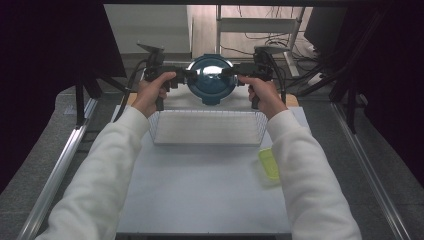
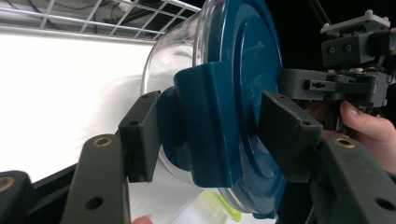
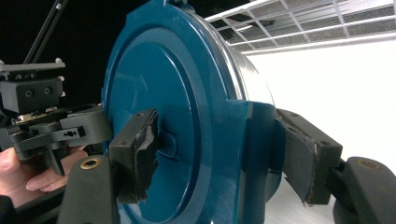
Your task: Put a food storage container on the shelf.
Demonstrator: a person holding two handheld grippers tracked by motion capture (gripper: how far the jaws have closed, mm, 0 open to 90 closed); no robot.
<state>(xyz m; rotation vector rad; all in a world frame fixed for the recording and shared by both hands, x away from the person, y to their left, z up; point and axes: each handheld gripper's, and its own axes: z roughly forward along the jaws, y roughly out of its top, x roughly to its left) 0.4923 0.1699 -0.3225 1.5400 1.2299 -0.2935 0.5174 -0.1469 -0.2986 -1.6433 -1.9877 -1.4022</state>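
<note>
White sleeves (image 1: 100, 180) reach forward. The left gripper (image 1: 181, 76) and right gripper (image 1: 235, 71) each pinch a side clip of the blue-lidded bowl (image 1: 212, 77), held above the wire basket (image 1: 207, 127).

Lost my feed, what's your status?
Both tongs, left and right, clamp blue-lidded container, held above table behind wire basket. Nothing blocking.

The container's (image 2: 233, 107) blue lid (image 3: 187, 116) ran off the bottom edge in both gripper views, and its clear bowl (image 2: 173, 51) was mostly hidden behind it. The green item (image 1: 269, 165) beside the wire basket (image 1: 207, 127) was too blurred to identify.
</note>
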